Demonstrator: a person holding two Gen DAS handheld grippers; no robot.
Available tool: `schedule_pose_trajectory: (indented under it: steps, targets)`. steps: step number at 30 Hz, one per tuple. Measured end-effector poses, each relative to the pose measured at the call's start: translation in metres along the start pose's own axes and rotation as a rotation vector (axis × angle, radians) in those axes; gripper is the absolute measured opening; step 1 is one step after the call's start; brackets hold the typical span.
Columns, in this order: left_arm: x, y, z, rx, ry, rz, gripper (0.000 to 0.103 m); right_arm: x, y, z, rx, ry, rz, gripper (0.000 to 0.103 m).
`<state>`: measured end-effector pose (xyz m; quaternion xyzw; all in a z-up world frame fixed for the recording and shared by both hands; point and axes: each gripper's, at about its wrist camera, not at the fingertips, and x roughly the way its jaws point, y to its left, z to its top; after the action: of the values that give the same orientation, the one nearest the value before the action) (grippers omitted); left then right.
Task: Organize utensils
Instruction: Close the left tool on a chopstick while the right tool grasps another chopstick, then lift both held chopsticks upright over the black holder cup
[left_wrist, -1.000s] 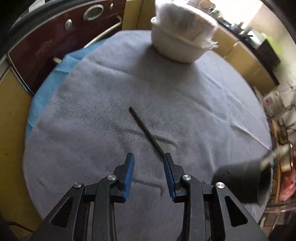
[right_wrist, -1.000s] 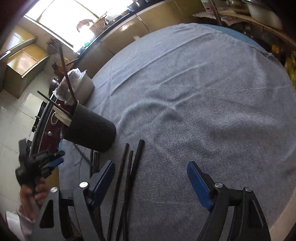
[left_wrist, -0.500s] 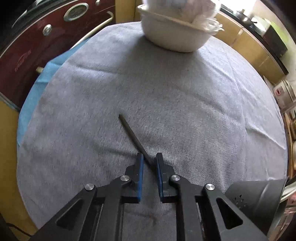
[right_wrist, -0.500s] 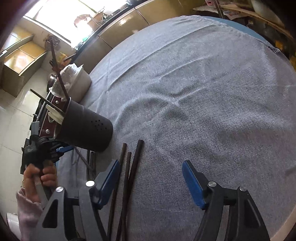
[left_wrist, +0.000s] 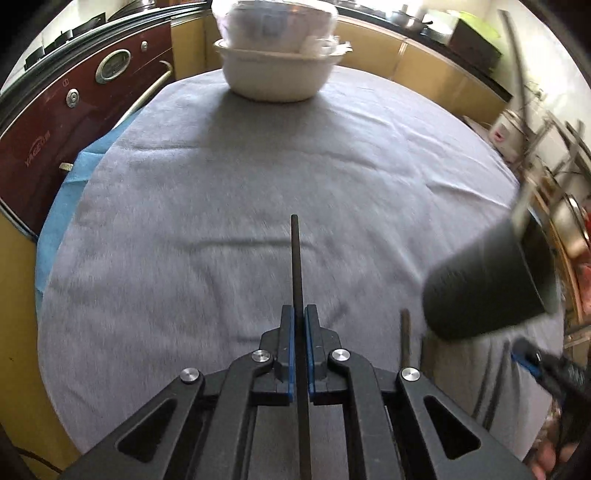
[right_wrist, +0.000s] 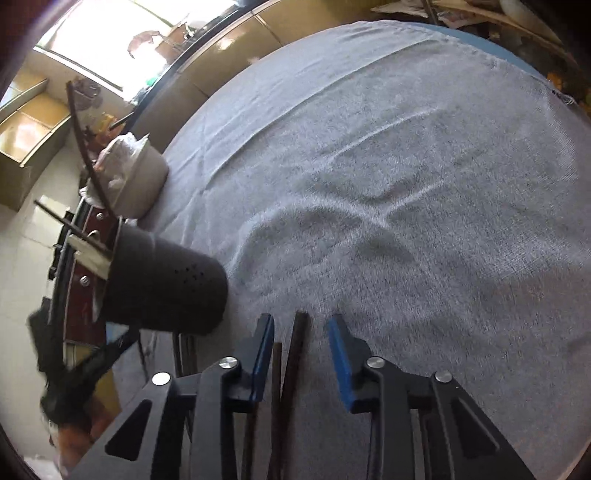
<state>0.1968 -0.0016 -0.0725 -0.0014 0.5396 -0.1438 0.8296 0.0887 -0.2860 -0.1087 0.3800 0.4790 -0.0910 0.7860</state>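
Chopstick (left_wrist: 297, 273), slim, black and straight, is clamped between the left gripper (left_wrist: 299, 317) fingers; right gripper (right_wrist: 301, 332) fingers spread around dark chopsticks (right_wrist: 295, 354) beside a perforated cylindrical holder (right_wrist: 166, 288).

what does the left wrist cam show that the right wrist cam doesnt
Only the left wrist view shows the left gripper shut on a single black chopstick that points straight ahead along its fingers.

Only the right wrist view shows the right gripper open around loose chopsticks lying on the cloth, and the small holes in the holder's wall.

Both show the black utensil holder with sticks in it, the white bowl, and the grey tablecloth.
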Motion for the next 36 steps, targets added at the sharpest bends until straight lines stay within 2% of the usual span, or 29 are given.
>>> schedule_pose_trajectory:
  steps: [2,4,7,9,11,19,20,26,28,36]
  targets:
    - [-0.003,-0.002,-0.008,0.004,0.004,-0.016,0.005,0.002,0.007,0.0,-0.015,0.0,-0.033,0.032]
    - [0.001,0.004,-0.003,-0.001,0.017,-0.023,0.005,0.004,0.016,-0.002,-0.056,-0.01,-0.106,0.024]
    - [-0.003,0.011,-0.003,-0.016,0.018,-0.03,0.005,0.007,0.03,-0.004,-0.115,-0.022,-0.201,0.021]
    - [-0.007,0.017,0.0,-0.03,0.013,-0.033,0.005,0.009,0.038,-0.008,-0.164,-0.032,-0.254,0.015]
    - [-0.008,0.021,0.005,-0.043,0.026,-0.058,0.005,0.009,0.043,-0.012,-0.217,-0.048,-0.272,0.011]
    - [0.026,0.016,0.02,-0.064,0.088,-0.007,0.005,-0.008,0.017,-0.017,-0.179,-0.063,-0.178,0.009]
    - [0.027,0.013,0.022,-0.056,0.063,-0.002,0.005,-0.01,0.015,-0.02,-0.164,-0.063,-0.165,0.009]
    - [0.031,0.01,0.027,-0.057,0.029,0.001,0.005,-0.036,-0.007,-0.014,-0.092,-0.111,-0.032,0.008]
    - [0.018,0.01,0.02,-0.051,-0.01,0.009,0.005,-0.049,-0.01,-0.013,-0.089,-0.143,0.007,0.008]
    - [-0.077,-0.01,-0.009,0.0,-0.253,-0.09,0.005,-0.108,0.012,-0.018,-0.161,-0.315,0.172,0.007]
